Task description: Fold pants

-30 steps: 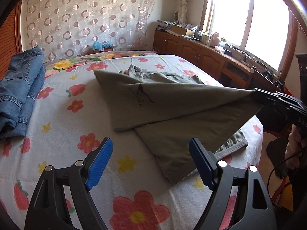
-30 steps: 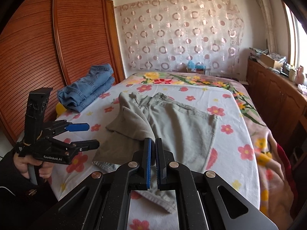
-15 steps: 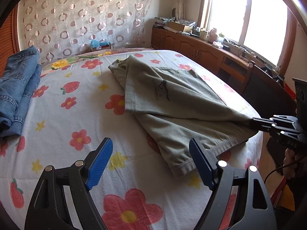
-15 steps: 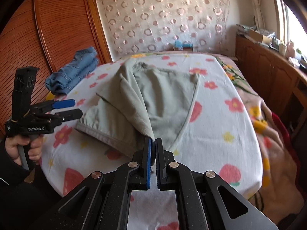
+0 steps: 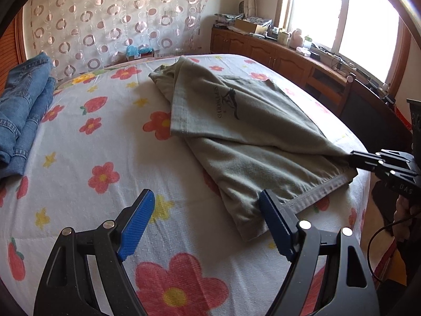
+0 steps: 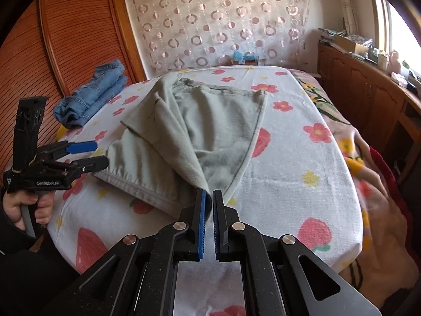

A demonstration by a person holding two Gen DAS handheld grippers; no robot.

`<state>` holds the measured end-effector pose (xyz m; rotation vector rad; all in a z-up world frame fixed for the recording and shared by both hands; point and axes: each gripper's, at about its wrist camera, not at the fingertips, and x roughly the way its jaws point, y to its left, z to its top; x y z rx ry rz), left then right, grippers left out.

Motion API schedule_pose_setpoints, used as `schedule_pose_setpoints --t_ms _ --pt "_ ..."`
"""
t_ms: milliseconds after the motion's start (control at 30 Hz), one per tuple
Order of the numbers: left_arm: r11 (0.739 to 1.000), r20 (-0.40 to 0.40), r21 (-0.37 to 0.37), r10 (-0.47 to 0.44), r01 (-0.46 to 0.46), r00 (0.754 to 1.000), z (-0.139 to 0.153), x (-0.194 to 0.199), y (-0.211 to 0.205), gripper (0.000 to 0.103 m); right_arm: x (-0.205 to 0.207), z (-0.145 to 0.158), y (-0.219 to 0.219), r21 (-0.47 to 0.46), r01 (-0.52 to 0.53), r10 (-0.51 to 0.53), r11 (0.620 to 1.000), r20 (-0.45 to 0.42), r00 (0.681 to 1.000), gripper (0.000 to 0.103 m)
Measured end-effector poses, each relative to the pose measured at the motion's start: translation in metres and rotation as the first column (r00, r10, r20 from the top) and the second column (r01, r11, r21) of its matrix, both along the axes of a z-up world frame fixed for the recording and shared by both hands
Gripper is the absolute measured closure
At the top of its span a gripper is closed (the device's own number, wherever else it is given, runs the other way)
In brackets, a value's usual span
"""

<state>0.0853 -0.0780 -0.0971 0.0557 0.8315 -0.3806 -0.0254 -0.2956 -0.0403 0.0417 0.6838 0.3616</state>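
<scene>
Olive-green pants (image 5: 244, 131) lie folded lengthwise on the flowered bed sheet (image 5: 105, 158), waist at the far end, hems near the front edge. They also show in the right wrist view (image 6: 184, 137). My right gripper (image 6: 209, 197) is shut on a corner of the upper leg's hem at the bed's near edge; in the left wrist view it (image 5: 352, 158) pinches that corner at the right. My left gripper (image 5: 205, 208) is open and empty just above the sheet, its right finger beside the lower hem; it shows at the left in the right wrist view (image 6: 92, 152).
A stack of folded blue jeans (image 5: 23, 110) lies at the bed's far left, also in the right wrist view (image 6: 92, 92). A wooden cabinet (image 5: 276, 52) runs under the window on the right. A wooden wardrobe (image 6: 65, 47) stands on the left. A blanket (image 6: 373, 184) hangs off the bed's right side.
My right gripper has pulled the upper pant leg over and down, from lifted in the air to lying flat on the lower leg. My left gripper stayed open and shifted slightly.
</scene>
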Motion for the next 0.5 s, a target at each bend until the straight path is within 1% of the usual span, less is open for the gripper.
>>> schedule_pose_setpoints --t_ms 100,200,300,367,500 --pt "1.000 -0.007 -0.004 0.003 -0.003 1.000 -0.002 0.001 0.001 0.021 0.002 -0.004 0.000 -0.005 0.020 -0.020 1.000 -0.005 1.000 0.099" --pt "1.000 0.002 -0.020 0.015 -0.015 1.000 0.001 0.000 0.004 0.021 0.001 -0.004 0.001 -0.006 0.017 -0.017 1.000 -0.007 1.000 0.099" --pt "0.999 0.020 -0.026 0.029 -0.029 0.999 0.006 -0.001 0.007 0.021 -0.003 0.003 -0.001 0.001 0.022 -0.022 1.000 0.011 1.000 0.099" --pt "0.999 0.039 -0.031 0.038 -0.037 0.999 0.012 -0.003 0.010 0.021 -0.005 0.008 -0.003 0.006 0.026 -0.026 1.000 0.026 0.999 0.094" --pt "0.997 0.073 -0.048 0.059 -0.056 0.996 0.025 -0.004 0.018 0.021 -0.007 0.016 -0.002 -0.012 0.020 -0.019 1.000 0.056 0.998 0.093"
